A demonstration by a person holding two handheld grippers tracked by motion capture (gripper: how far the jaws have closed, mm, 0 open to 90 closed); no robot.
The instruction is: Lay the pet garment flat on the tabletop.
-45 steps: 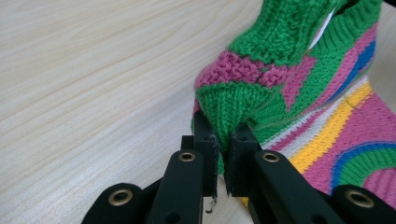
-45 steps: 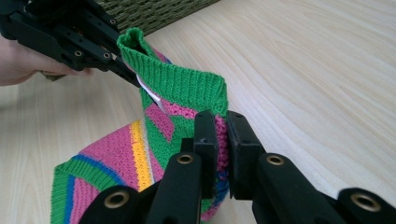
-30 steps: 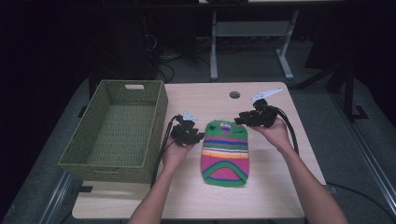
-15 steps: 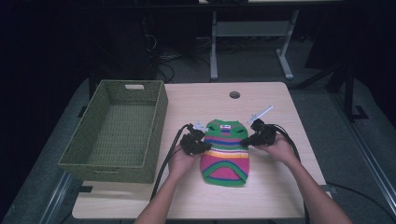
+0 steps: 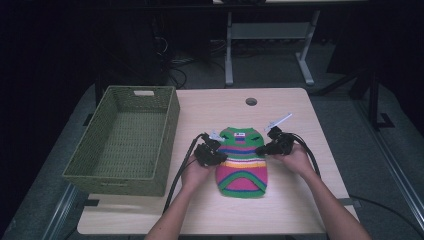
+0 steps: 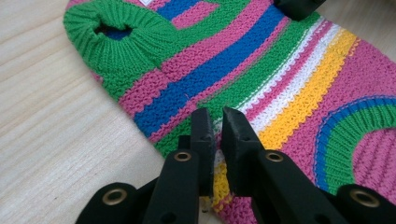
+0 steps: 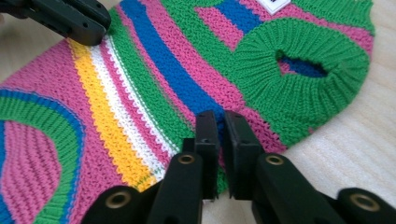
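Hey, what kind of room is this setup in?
Probably a lab or workshop set up for recording, not a home. A light wooden table stands on grey carpet in a dark room, cables lie on the floor behind it, and it holds a green woven basket and a striped knitted sweater.

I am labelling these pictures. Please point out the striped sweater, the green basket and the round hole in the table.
striped sweater (image 5: 243,172): high view, on its pink lower part.
green basket (image 5: 172,116): high view, on its right wall.
round hole (image 5: 251,102): high view, on its middle.
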